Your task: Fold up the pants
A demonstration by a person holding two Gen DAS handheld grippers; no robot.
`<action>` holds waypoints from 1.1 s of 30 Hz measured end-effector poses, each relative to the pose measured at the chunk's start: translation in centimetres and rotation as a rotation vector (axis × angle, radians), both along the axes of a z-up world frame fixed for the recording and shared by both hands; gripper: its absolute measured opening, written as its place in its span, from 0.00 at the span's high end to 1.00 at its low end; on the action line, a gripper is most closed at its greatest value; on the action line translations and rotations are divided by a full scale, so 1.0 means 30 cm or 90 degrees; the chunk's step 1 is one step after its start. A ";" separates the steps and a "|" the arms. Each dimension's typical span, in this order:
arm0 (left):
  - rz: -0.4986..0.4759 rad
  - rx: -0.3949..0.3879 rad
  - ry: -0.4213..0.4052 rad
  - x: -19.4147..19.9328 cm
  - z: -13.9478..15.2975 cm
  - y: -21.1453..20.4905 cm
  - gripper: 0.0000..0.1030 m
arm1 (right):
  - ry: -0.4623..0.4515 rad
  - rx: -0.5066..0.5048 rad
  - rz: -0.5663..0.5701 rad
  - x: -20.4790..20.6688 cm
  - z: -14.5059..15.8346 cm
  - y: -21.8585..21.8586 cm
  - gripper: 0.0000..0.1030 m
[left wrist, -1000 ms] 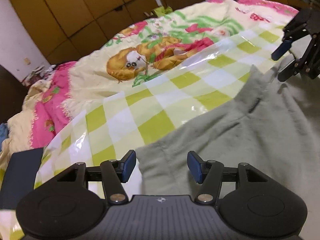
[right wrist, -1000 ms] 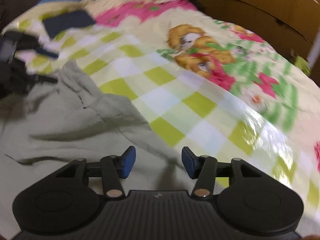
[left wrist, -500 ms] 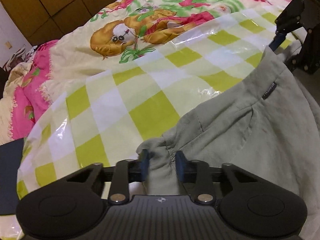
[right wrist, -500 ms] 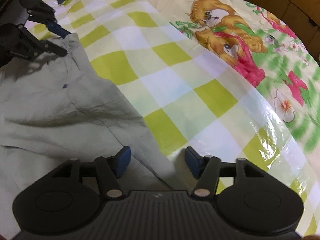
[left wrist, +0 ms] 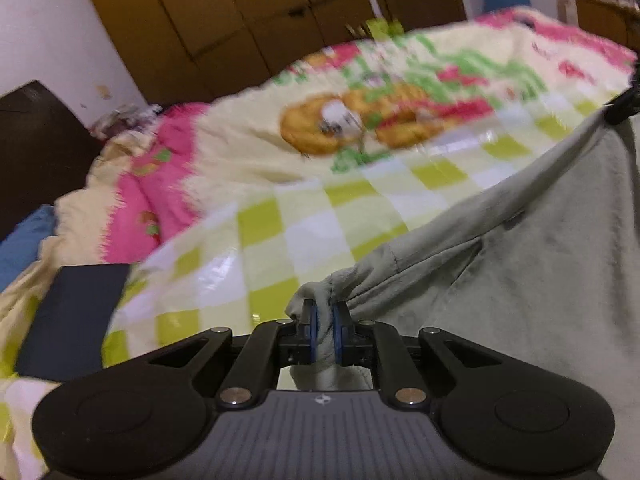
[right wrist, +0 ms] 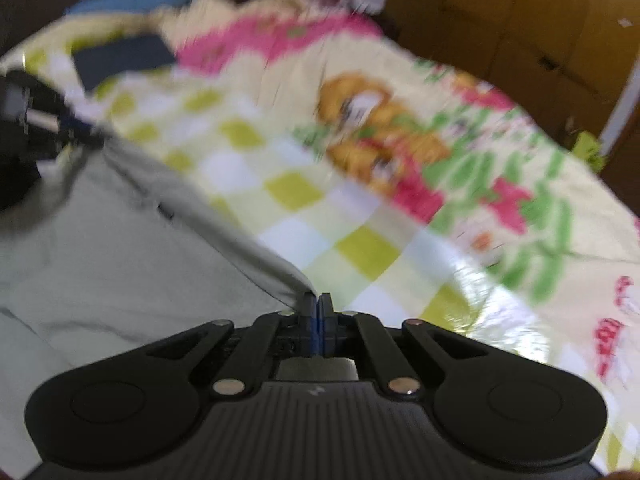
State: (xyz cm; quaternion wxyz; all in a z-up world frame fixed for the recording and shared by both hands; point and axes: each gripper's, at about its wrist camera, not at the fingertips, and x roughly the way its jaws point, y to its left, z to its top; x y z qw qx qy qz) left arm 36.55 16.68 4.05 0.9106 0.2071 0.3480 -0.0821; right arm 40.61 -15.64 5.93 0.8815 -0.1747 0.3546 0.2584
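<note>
Grey-green pants (left wrist: 520, 280) hang bunched between our left gripper (left wrist: 324, 330) fingers, clenched on a corner. Our right gripper (right wrist: 318, 320) fingers are pinched tight on the other corner of the pants (right wrist: 120, 240). Both grippers point level, the edge taut between them above the checked bedspread (left wrist: 280, 232).

Cartoon quilt (left wrist: 380, 128) on bed, dark pad (left wrist: 76, 312), wood wardrobe (left wrist: 240, 20) behind.

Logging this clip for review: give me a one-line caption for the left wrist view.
Left gripper shut on a bunched corner of the grey pants, their edge stretched above the checked bedspread.
</note>
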 end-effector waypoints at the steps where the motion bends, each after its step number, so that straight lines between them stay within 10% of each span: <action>1: 0.005 -0.011 -0.020 -0.040 0.026 0.007 0.76 | -0.020 0.013 -0.002 -0.061 0.041 -0.006 1.00; 7: 0.028 -0.056 -0.127 -0.301 0.140 0.025 0.75 | -0.139 -0.009 0.004 -0.475 0.154 0.024 1.00; 14: 0.039 -0.117 -0.140 -0.678 0.145 0.049 0.75 | -0.076 -0.022 0.010 -0.826 0.031 0.053 0.99; 21: 0.131 -0.117 -0.038 -0.836 -0.060 0.127 0.72 | 0.038 -0.057 0.026 -0.932 -0.192 0.138 0.97; 33: 0.148 -0.213 -0.027 -0.926 -0.103 0.204 0.62 | 0.019 -0.138 0.024 -0.986 -0.164 0.191 0.90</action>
